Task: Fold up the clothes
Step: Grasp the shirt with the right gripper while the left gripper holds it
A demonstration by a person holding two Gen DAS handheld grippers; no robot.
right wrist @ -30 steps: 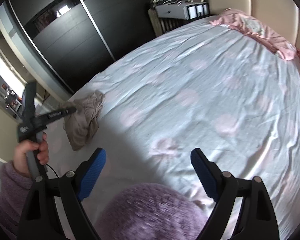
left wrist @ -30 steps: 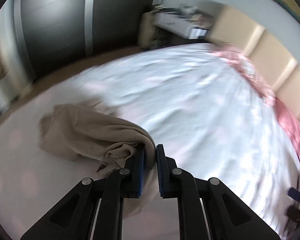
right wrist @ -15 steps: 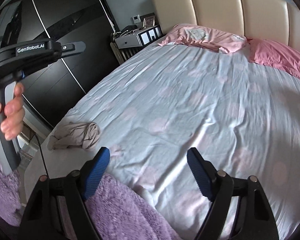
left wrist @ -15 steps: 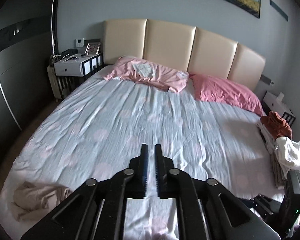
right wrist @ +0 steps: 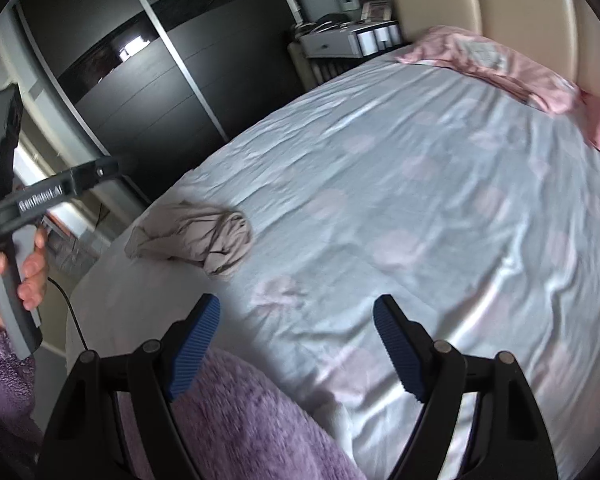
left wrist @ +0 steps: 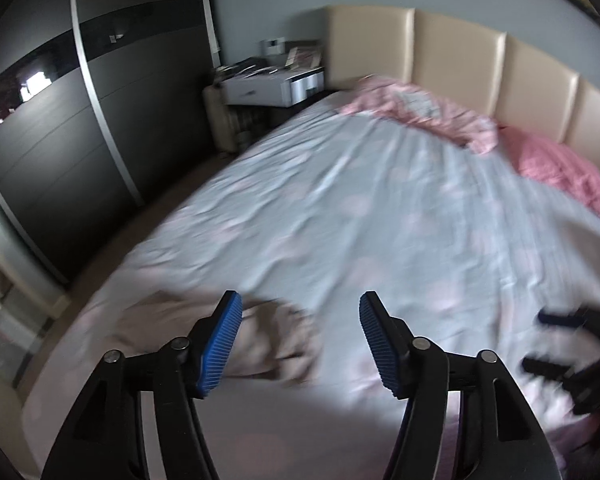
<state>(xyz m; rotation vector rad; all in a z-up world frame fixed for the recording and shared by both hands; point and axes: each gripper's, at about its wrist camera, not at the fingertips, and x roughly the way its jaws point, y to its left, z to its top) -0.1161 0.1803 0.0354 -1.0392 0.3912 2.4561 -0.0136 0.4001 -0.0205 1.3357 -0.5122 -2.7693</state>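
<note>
Both tools angled down over bed (right wrist: 440, 184), left tool (left wrist: 300, 336) jaws just opened, right tool (right wrist: 296, 344) wide, empty

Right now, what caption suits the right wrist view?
Open right gripper above the bed; beige garment crumpled near the edge, left gripper hand-held beside it.

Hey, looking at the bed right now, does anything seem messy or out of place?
Yes. A beige garment lies crumpled in a heap near the foot corner of the bed, not spread flat or folded. Neither gripper holds it. At the headboard end, a pink cover is rumpled. Otherwise nothing stands out.
</note>
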